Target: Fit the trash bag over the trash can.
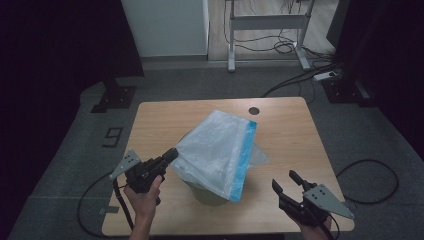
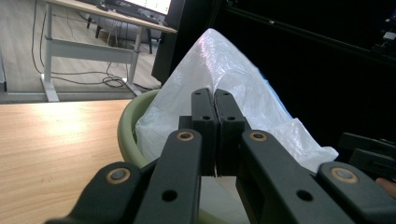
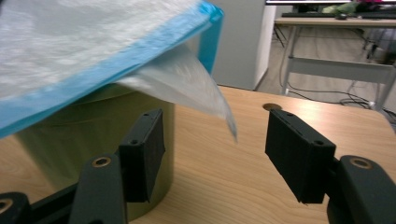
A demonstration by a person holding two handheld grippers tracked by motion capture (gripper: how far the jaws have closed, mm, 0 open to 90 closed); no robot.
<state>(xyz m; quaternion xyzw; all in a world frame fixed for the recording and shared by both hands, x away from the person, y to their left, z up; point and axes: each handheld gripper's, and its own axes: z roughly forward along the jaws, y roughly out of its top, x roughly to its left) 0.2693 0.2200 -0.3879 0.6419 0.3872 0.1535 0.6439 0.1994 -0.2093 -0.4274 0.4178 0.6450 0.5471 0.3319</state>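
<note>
A white see-through plastic bag (image 1: 215,150) with a blue band (image 1: 244,157) along its mouth is draped over an olive-green bin (image 1: 207,196) near the table's front middle. My left gripper (image 1: 172,156) is at the bag's left edge, shut on the plastic. In the left gripper view its jaws (image 2: 215,100) are pressed together, with the bag (image 2: 224,65) rising behind them and the bin rim (image 2: 125,126) to the left. My right gripper (image 1: 283,179) is open at the front right, apart from the bag. In the right gripper view its jaws (image 3: 215,140) are wide apart with only the tabletop between them, and the bin (image 3: 70,135) and bag (image 3: 70,42) are to the left.
The wooden table (image 1: 290,135) has a round cable hole (image 1: 254,110) at the back. On the floor behind it stand a white cabinet (image 1: 165,27) and a desk frame (image 1: 267,22), with cables (image 1: 370,180) to the right.
</note>
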